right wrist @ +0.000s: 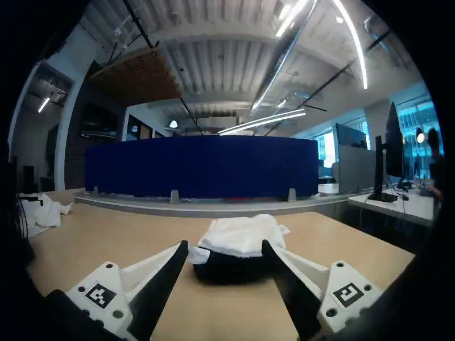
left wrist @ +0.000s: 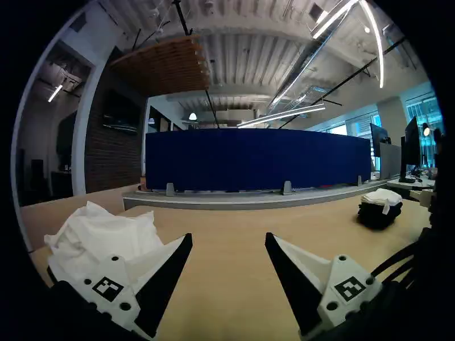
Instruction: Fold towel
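In the left gripper view, the crumpled white towel lies on the wooden table, its near edge hidden behind your finger. Your left gripper stands released, holding nothing. Far right sits a folded stack, white over black. In the right gripper view, your right gripper is likewise spread; the stack's base is masked by its tips, contact unclear
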`<control>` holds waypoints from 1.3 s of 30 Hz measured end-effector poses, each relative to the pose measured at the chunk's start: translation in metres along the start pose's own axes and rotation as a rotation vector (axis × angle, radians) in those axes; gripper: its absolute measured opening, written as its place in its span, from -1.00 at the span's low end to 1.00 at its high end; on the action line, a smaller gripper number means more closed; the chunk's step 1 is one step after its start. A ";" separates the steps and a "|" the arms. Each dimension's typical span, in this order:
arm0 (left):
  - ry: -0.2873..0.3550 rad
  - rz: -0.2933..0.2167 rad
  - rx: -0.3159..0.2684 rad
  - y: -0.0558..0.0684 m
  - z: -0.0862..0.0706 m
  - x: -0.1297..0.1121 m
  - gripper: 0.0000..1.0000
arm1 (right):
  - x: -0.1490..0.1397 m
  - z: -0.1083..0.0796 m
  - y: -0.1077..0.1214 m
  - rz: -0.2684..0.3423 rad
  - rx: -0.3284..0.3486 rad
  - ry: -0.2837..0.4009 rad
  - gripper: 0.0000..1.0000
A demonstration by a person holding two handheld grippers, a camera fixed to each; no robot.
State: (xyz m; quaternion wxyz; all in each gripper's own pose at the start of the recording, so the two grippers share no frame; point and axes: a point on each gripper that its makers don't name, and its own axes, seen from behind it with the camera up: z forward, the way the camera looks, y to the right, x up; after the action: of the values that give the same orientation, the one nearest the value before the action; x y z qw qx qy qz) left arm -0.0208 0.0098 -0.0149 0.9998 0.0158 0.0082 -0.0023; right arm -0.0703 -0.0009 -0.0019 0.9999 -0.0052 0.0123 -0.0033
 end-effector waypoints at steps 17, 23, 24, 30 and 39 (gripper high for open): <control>0.000 0.000 0.000 0.000 0.001 0.000 0.91 | -0.001 0.001 0.002 -0.002 0.000 0.000 1.00; 0.000 0.000 0.000 0.000 0.001 0.000 0.91 | 0.000 0.000 0.001 -0.001 0.000 0.000 1.00; 0.000 0.000 0.000 -0.001 0.001 0.000 0.91 | 0.000 0.000 0.001 -0.001 0.000 0.000 1.00; 0.000 0.000 0.000 -0.001 0.000 0.000 0.91 | 0.000 0.000 0.001 -0.002 0.000 0.000 0.99; -0.001 -0.002 -0.001 -0.003 0.000 -0.002 0.91 | 0.000 -0.002 0.004 -0.002 0.000 0.000 1.00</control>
State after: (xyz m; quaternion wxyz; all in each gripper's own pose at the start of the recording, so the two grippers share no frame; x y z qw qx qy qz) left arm -0.0228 0.0069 -0.0152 0.9998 0.0155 0.0079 -0.0032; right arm -0.0705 0.0026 -0.0039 0.9999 -0.0049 0.0122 -0.0041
